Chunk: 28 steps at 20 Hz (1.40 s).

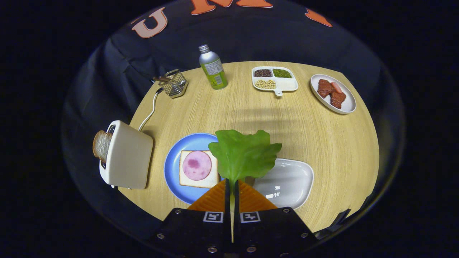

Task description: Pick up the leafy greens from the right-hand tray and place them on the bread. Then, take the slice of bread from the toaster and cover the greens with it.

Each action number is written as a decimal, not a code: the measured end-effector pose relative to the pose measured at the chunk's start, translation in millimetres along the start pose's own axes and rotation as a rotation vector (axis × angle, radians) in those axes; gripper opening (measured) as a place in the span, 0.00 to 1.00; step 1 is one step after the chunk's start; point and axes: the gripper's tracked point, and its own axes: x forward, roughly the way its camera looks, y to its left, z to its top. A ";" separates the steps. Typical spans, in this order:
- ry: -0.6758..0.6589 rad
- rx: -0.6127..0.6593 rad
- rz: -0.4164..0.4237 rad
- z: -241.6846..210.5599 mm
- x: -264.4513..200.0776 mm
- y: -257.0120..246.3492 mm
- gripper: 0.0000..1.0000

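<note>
My gripper (231, 183) is shut on the stem of a green lettuce leaf (244, 154), which stands up just ahead of the fingers. The leaf hangs above the gap between a blue plate (174, 161) and a white tray (290, 181). On the blue plate lies a bread slice (186, 179) topped with a round pink ham slice (197, 165), left of the fingers. The white tray to the right looks bare. A cream toaster (127, 159) stands left of the plate with a toasted bread slice (102, 145) sticking out of its slot.
Across the round wooden table (322, 143) stand a green bottle (213, 68), a wire basket (174, 84), a divided dish of beans (274, 79) and a white plate of meat (333, 94). The toaster's white cord (151, 109) runs back toward the basket.
</note>
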 end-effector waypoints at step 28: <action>0.121 -0.091 0.045 -20.6 75.9 81.6 0.21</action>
